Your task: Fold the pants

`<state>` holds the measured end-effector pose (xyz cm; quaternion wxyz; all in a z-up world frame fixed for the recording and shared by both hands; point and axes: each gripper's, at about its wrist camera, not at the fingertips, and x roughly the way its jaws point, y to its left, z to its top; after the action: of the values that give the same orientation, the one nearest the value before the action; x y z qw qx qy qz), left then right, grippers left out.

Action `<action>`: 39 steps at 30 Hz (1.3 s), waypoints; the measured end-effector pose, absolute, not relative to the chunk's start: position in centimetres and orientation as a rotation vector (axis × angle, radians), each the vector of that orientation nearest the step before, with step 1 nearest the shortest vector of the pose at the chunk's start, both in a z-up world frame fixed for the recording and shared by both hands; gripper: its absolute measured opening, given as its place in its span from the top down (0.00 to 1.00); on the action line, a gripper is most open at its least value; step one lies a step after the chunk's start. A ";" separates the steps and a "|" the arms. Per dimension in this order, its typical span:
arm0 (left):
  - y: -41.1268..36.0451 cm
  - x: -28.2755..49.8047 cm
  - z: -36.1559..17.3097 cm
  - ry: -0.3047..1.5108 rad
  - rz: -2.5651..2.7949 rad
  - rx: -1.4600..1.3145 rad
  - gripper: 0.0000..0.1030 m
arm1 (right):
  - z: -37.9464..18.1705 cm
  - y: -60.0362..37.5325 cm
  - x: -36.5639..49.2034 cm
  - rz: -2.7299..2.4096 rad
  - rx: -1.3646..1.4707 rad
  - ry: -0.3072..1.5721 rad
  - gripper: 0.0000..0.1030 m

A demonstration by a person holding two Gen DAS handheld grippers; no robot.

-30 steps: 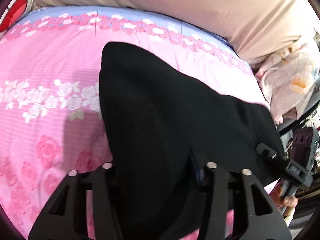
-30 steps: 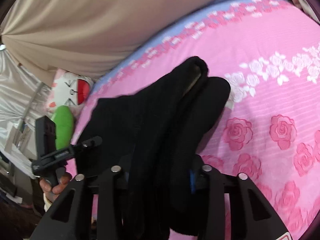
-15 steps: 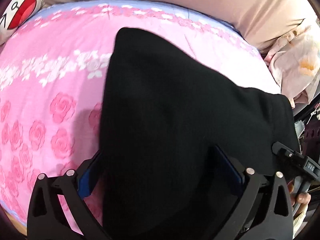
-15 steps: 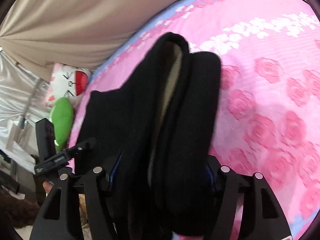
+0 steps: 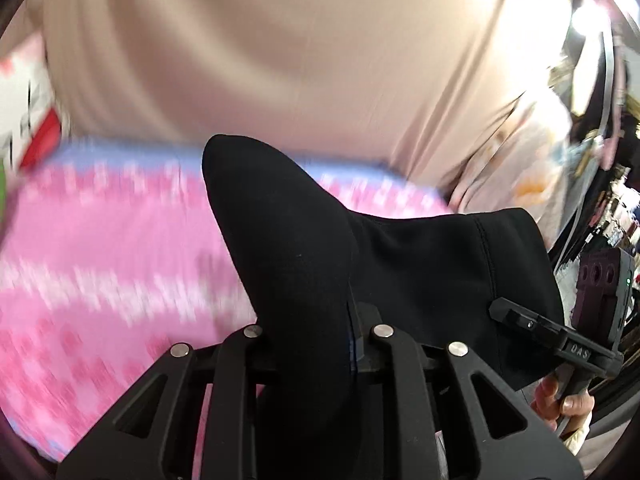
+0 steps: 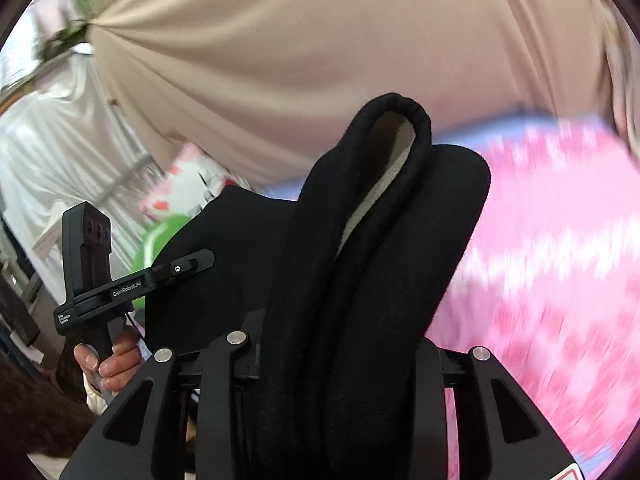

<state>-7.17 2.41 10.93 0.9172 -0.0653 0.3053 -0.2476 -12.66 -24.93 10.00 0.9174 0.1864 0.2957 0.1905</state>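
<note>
Only right wrist view shows pants (image 6: 360,280) pale lining and green toy (image 6: 156,240).

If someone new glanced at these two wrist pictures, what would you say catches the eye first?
The black pants fill the middle of both views, bunched between each gripper's closing fingers and raised off the bed. Behind them lies the blurred pink rose bedspread, under a beige curtain. In the right view, the thick folded waistband shows pale lining.
</note>
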 end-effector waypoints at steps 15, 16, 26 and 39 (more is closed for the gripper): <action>0.8 -6.5 26.4 0.079 -0.440 -0.009 0.81 | 26.9 -25.0 -8.7 0.433 0.191 0.174 0.67; 0.7 -5.7 26.5 0.064 -0.433 -0.007 0.81 | 27.2 -25.4 -7.3 0.430 0.198 0.166 0.66; -1.8 11.6 21.0 0.232 -0.380 -0.022 0.79 | 21.1 -29.0 8.5 0.392 0.335 0.273 0.66; -2.8 30.5 -3.8 0.696 -0.177 0.019 0.52 | -5.6 -35.2 27.0 0.163 0.570 0.798 0.46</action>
<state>30.55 -2.78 -3.80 0.9362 0.0093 0.3407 -0.0865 27.01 -35.17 -5.56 0.8790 0.2735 0.3826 0.0783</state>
